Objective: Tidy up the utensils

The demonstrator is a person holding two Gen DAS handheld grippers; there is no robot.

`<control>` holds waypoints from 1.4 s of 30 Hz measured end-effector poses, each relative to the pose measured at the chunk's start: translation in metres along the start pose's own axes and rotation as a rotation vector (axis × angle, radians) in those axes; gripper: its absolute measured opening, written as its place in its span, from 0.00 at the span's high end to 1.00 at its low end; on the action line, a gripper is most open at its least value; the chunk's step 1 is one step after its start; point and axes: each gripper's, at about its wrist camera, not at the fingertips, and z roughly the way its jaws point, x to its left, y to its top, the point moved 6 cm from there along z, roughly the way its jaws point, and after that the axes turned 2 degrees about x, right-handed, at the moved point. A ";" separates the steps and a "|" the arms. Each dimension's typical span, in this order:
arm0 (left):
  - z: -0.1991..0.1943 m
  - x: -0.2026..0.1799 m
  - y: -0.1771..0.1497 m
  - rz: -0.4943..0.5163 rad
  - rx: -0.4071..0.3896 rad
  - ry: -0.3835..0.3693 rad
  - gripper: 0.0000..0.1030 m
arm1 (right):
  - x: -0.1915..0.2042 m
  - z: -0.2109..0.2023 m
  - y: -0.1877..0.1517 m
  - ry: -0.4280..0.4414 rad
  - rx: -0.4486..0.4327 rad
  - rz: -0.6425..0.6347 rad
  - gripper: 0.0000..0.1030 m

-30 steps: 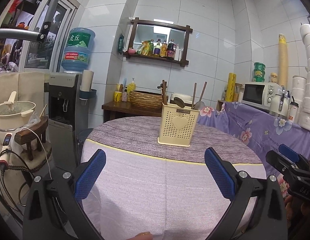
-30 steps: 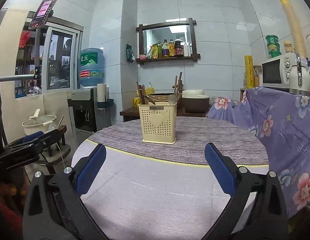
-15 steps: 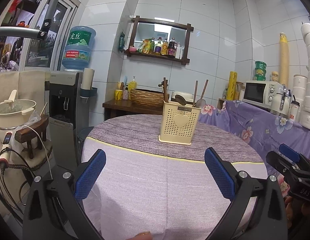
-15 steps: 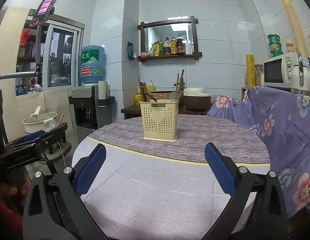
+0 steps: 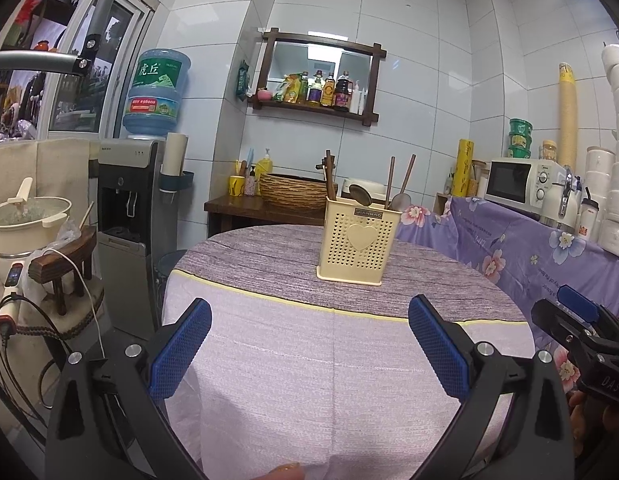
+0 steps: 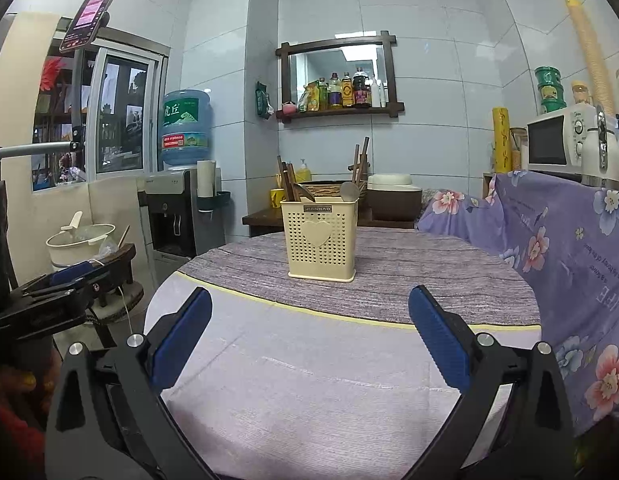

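A cream perforated holder (image 5: 359, 246) stands upright on the far, darker half of the round table (image 5: 333, 360), and everything here is placed from it. The utensils are already inside it: dark chopsticks (image 5: 330, 180) at its left corner, a spoon (image 5: 360, 194) near the middle, and two brown handles (image 5: 398, 180) with a second spoon bowl at the right. Their long axes run up and down, leaning slightly.

The left gripper (image 5: 309, 348) and the right gripper (image 6: 309, 340) both hover on the near side of the holder, well apart from it, with jaws spread wide and nothing between them. The holder lies straight ahead of each, a little right of centre for the left one and almost dead centre for the right. Neither looks clearly nearer.

The holder's wall hides the lower ends of the utensils, so their number and any inner compartments cannot be made out. No loose utensil shows on the cloth.
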 end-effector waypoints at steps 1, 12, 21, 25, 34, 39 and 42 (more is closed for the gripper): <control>0.000 -0.001 0.000 0.002 -0.001 0.001 0.05 | 0.000 0.000 0.000 0.001 0.000 0.000 0.06; 0.000 -0.004 0.001 0.013 0.002 0.005 0.05 | 0.001 0.001 -0.002 -0.001 0.004 0.003 0.06; 0.001 -0.004 0.001 0.008 0.010 0.003 0.05 | 0.001 0.001 -0.003 -0.001 0.007 0.003 0.06; 0.001 -0.004 0.000 0.008 0.012 0.002 0.05 | 0.001 0.001 -0.003 0.000 0.007 0.002 0.06; 0.001 -0.004 0.000 0.010 0.007 0.002 0.05 | 0.001 0.001 -0.003 0.000 0.007 0.002 0.06; 0.002 -0.002 -0.002 0.006 0.016 0.002 0.05 | 0.002 0.002 -0.004 0.000 0.009 0.003 0.06; 0.003 -0.002 -0.002 0.006 0.021 0.003 0.05 | 0.002 0.002 -0.004 0.000 0.010 0.003 0.06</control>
